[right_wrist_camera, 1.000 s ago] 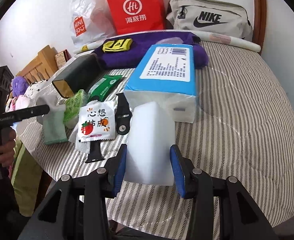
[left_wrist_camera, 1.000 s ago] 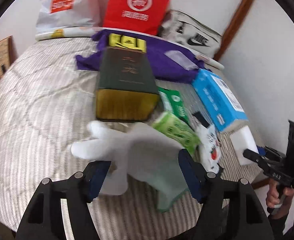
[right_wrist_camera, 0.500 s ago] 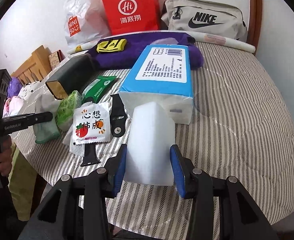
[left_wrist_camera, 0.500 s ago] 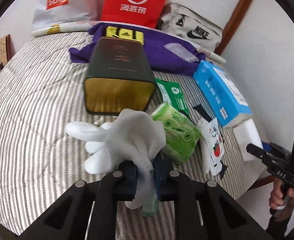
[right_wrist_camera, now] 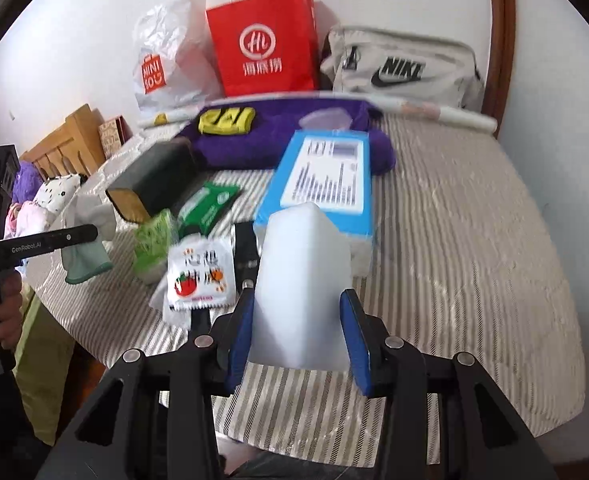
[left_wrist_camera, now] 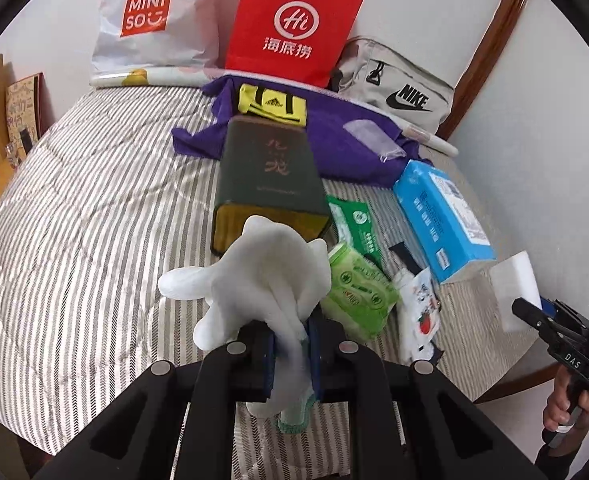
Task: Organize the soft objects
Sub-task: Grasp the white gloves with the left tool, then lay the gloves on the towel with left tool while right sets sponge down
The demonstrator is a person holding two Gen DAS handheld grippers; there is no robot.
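The bed (left_wrist_camera: 74, 216) is lying below both jaws while each hand is lifting a soft thing clear. The right gripper (right_wrist_camera: 298, 332) is clamping the sponge (right_wrist_camera: 300, 280) squarely between its jaws; a gentle squeeze should be enough. The left gripper (left_wrist_camera: 290, 354) is pinching the glove (left_wrist_camera: 262, 280), whose fingers are flopping ahead of the jaws, so lift slowly.

Both grippers black angular plastic, left gripper (left_wrist_camera: 290, 354) and right gripper (right_wrist_camera: 300, 334) each with blue pads and round silver screws on the finger arms, white "GenRobot.AI" lettering on the left's finger, "DAS" on the right's body, dark pistol handles
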